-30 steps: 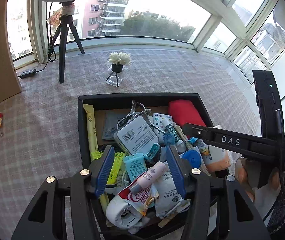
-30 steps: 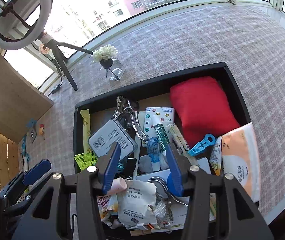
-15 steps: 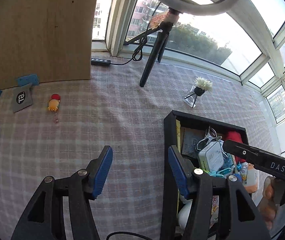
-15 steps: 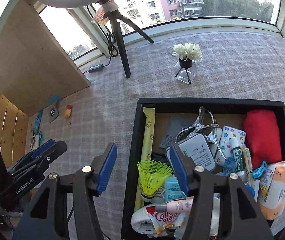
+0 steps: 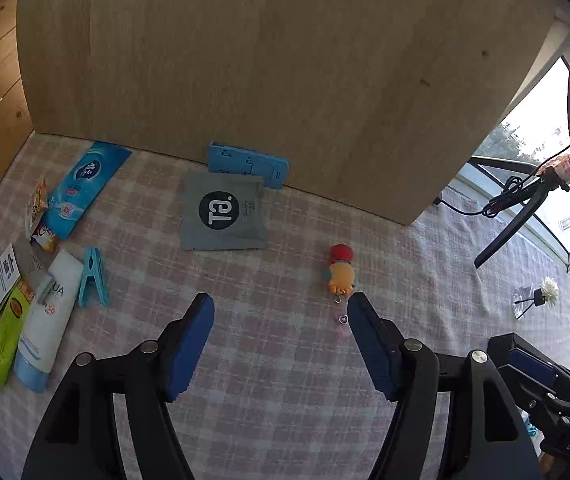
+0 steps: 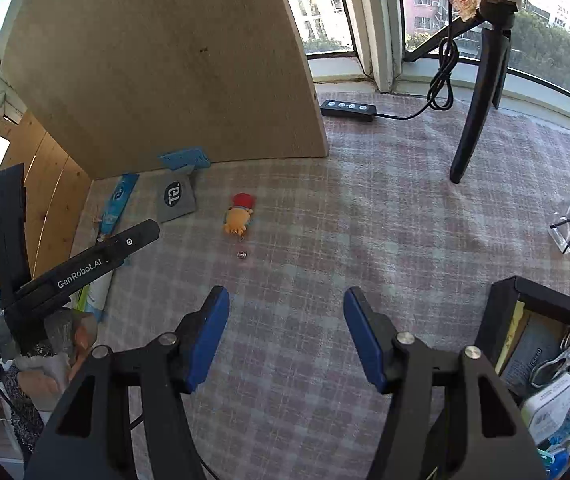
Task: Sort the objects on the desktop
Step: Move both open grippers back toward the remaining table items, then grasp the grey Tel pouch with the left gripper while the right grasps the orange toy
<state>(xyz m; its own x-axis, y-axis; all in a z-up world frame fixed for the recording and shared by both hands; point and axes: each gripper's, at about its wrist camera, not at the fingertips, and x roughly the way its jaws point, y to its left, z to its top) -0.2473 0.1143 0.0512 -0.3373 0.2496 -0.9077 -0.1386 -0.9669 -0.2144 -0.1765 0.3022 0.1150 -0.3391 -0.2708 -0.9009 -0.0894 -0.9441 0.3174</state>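
Checked cloth covers the worktop [image 5: 285, 420]. Both grippers, left gripper [image 5: 281, 312] and right gripper [image 6: 287, 304], hang wide and empty, jaws just opened further. Sorted things lie by the wooden board [image 5: 265, 80]: grey sachet [image 5: 223, 211], blue clip [image 5: 92, 272], orange toy [image 5: 341, 272]. Black tray [image 6: 501, 312] sits well apart.

We see a sachet [image 5: 223, 211] on the worktop [image 5: 285, 360] before the board [image 5: 265, 72], a keychain toy [image 5: 341, 272] to its right, tubes [image 5: 41, 328] at the left edge.
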